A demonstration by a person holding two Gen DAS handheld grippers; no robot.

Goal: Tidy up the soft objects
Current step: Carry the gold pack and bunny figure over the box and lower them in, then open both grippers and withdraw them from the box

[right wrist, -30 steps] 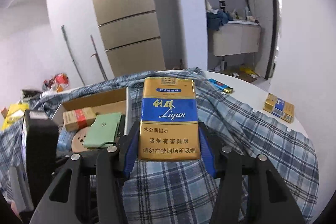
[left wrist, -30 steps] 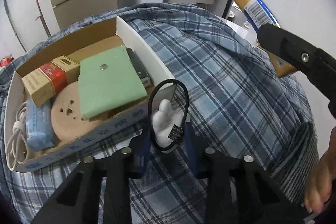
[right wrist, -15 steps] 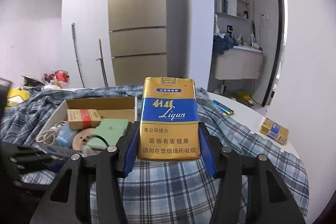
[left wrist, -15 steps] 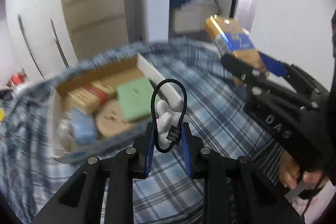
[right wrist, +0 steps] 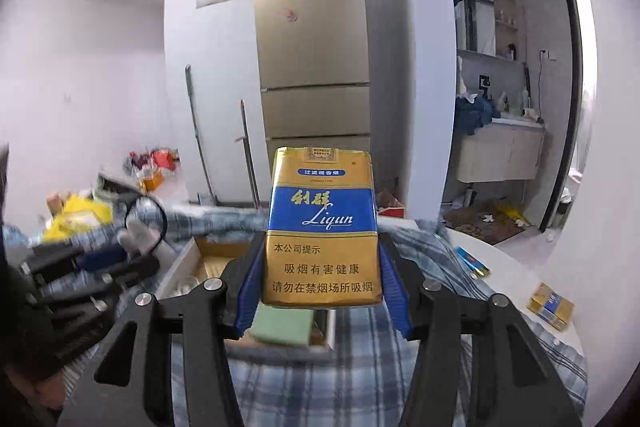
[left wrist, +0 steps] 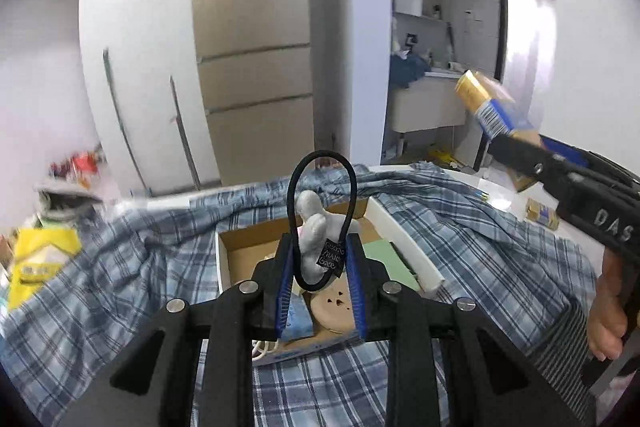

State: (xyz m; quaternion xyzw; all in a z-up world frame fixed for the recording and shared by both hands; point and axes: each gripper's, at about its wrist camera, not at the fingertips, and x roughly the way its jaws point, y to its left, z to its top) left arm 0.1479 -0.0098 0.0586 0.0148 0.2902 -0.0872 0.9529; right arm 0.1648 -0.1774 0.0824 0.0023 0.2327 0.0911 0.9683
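Note:
My left gripper [left wrist: 320, 267] is shut on a small white plush figure [left wrist: 311, 231] with a black elastic loop [left wrist: 322, 157], held above a cardboard box [left wrist: 224, 255]. In the box lie a green pad [left wrist: 390, 257], a tan disc [left wrist: 334, 309] and a blue packet [left wrist: 298, 315]. My right gripper [right wrist: 320, 279] is shut on a gold and blue Liqun cigarette pack [right wrist: 322, 227], held upright above the box's near end [right wrist: 200, 251]. That pack also shows at the right of the left wrist view [left wrist: 494, 107]. The left gripper with the plush figure shows at the left of the right wrist view [right wrist: 138, 227].
A blue plaid shirt [left wrist: 480, 227] covers the round white table [right wrist: 504, 267]. Another cigarette pack [right wrist: 550, 305] and a small blue item [right wrist: 472, 261] lie at the table's right. A fridge [right wrist: 312, 47] and clutter [left wrist: 36, 259] stand behind.
Both grippers have risen and tilted up, each still holding its object. The left gripper moved over the box. The right gripper moved left, so the box is now under it.

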